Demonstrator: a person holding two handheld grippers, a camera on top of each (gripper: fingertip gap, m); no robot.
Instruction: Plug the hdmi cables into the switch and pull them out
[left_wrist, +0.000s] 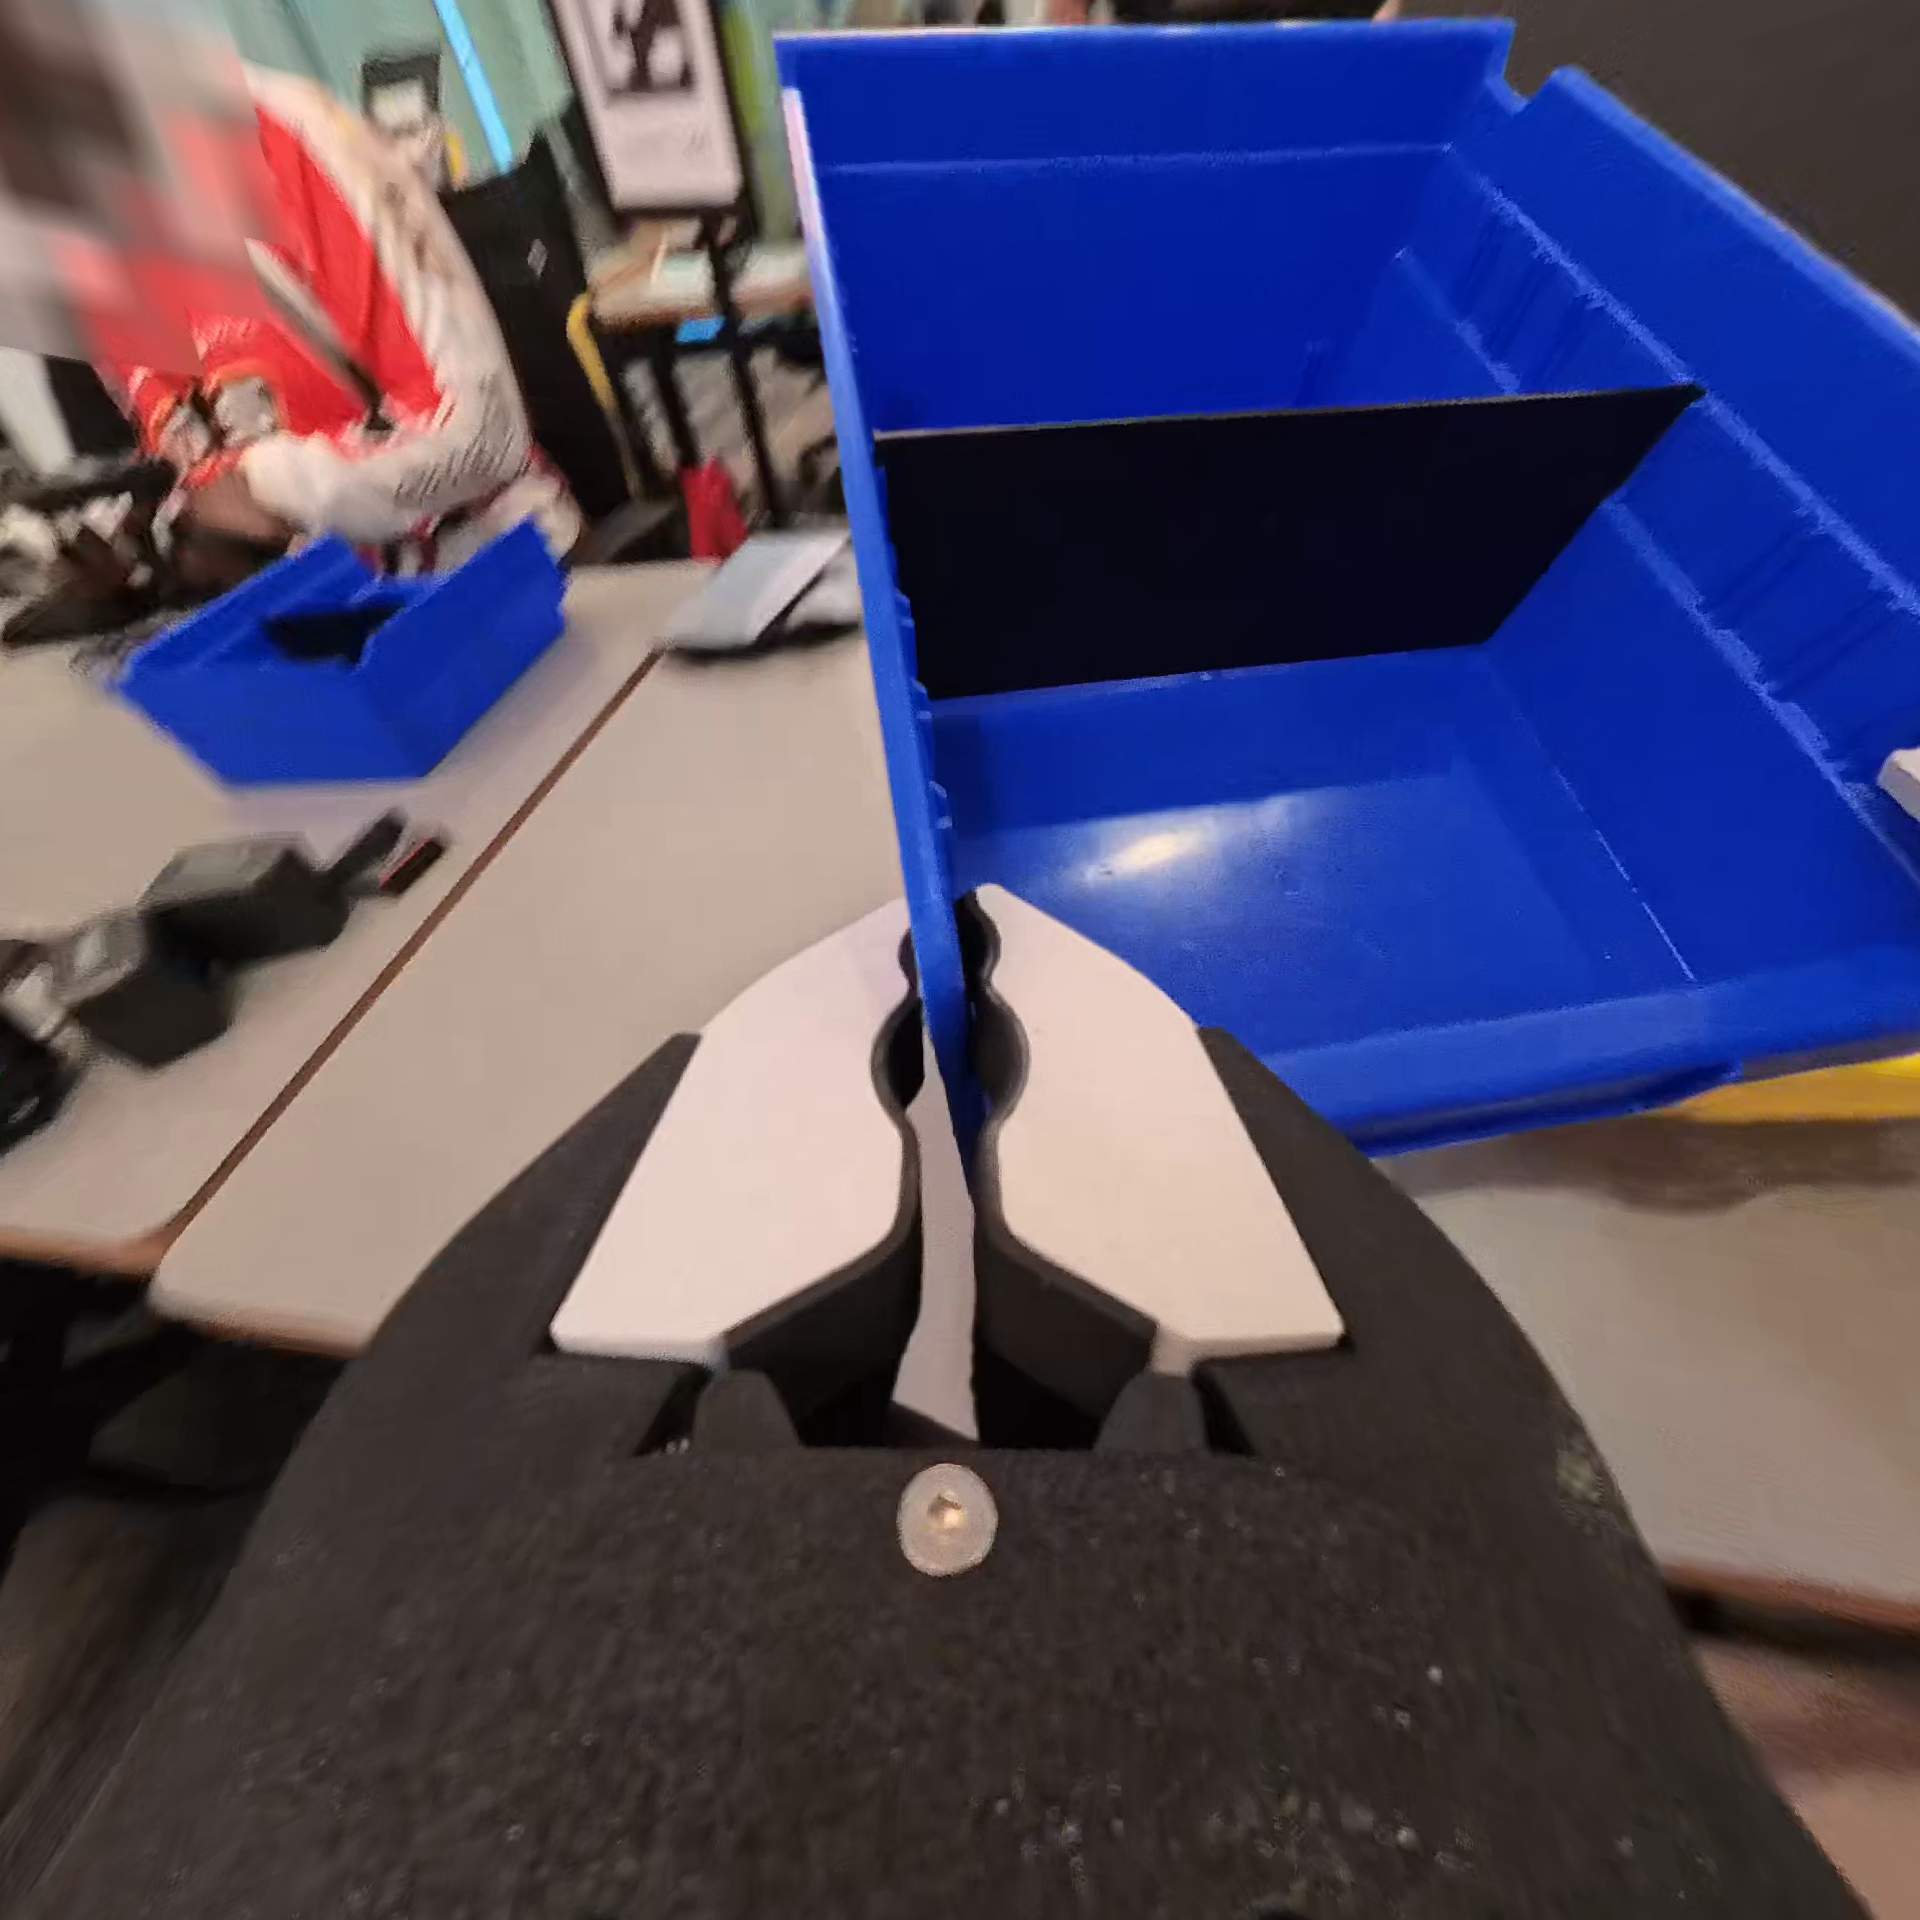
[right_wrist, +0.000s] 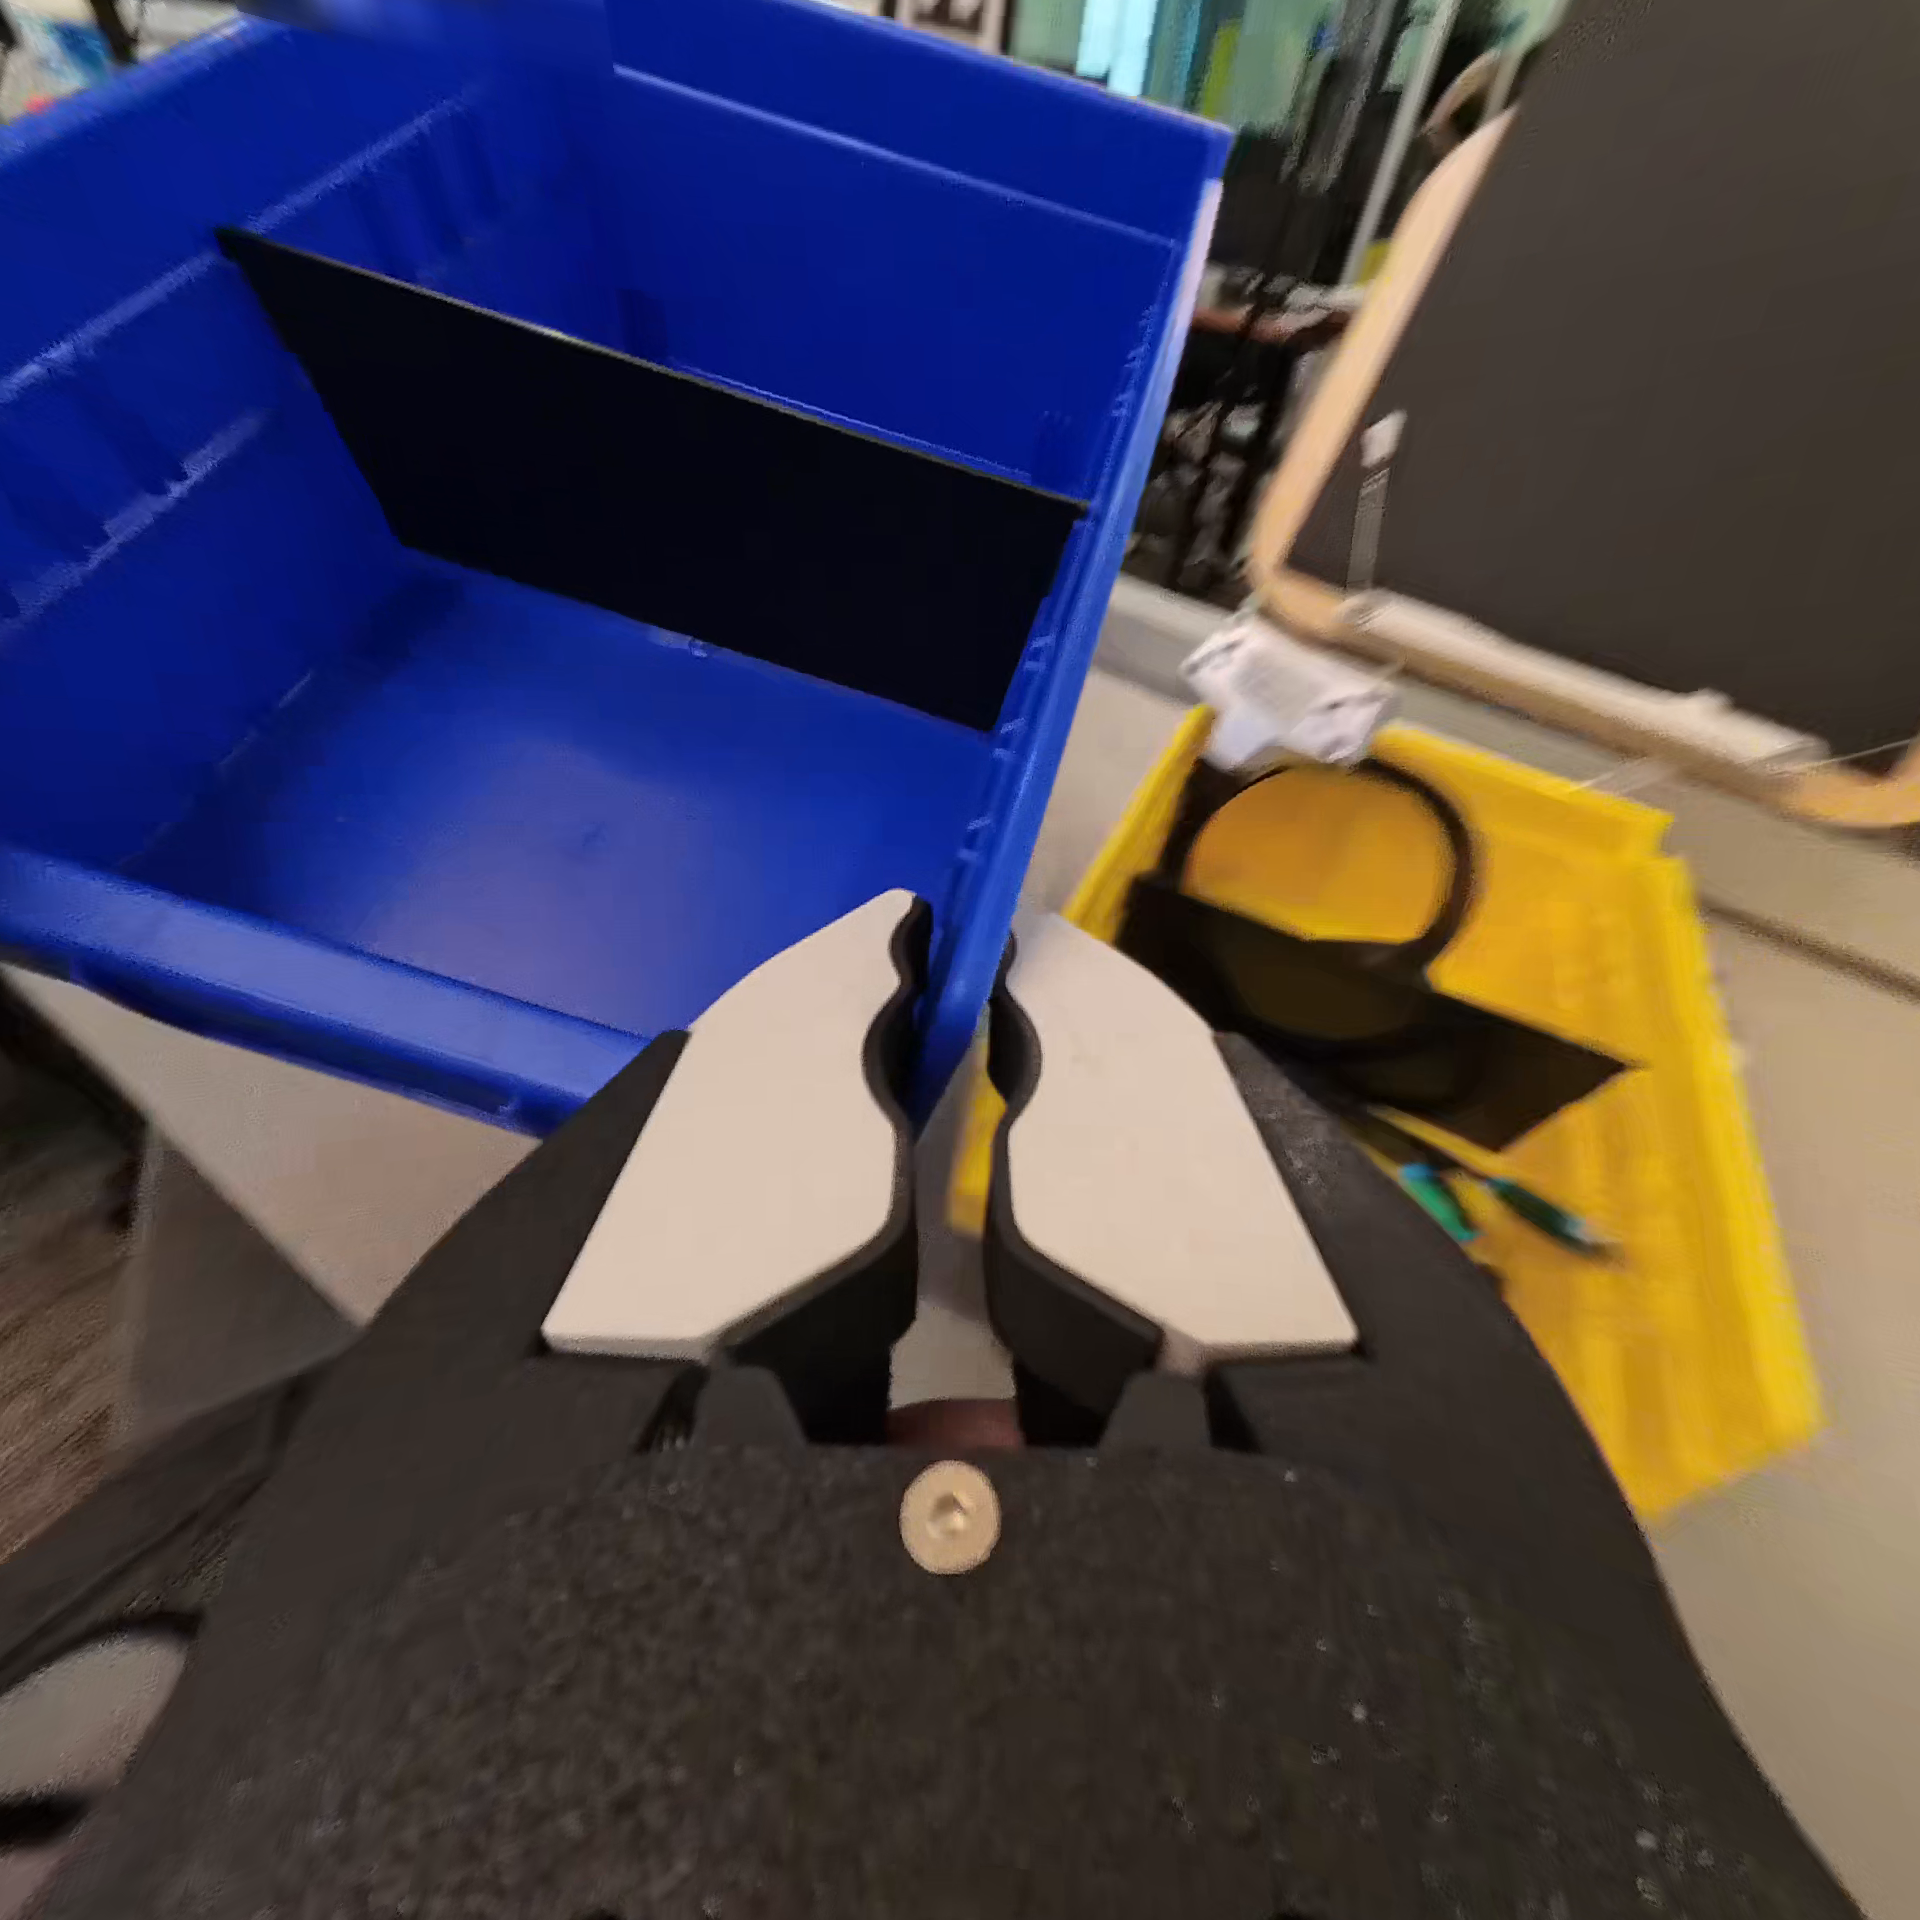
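An empty blue bin (left_wrist: 1351, 883) with a black divider (left_wrist: 1247, 540) across its middle fills both views. My left gripper (left_wrist: 948, 914) is shut on its left side wall. My right gripper (right_wrist: 961, 925) is shut on its right side wall (right_wrist: 1039, 727). The bin (right_wrist: 468, 831) looks tilted and held just above the grey table (left_wrist: 675, 935). To its right, a yellow bin (right_wrist: 1621, 1039) holds a coiled black cable (right_wrist: 1455, 862), a black divider (right_wrist: 1455, 1081) and green-tipped cable ends (right_wrist: 1496, 1205). No HDMI switch is visible.
A second blue bin (left_wrist: 343, 665) and black devices (left_wrist: 239, 904) lie on the neighbouring table to the left, where a person in red and white (left_wrist: 343, 343) sits. A white crumpled tag (right_wrist: 1288, 696) and a curved wooden frame (right_wrist: 1351, 416) stand behind the yellow bin. The grippers' ends are close to 20 cm from one another.
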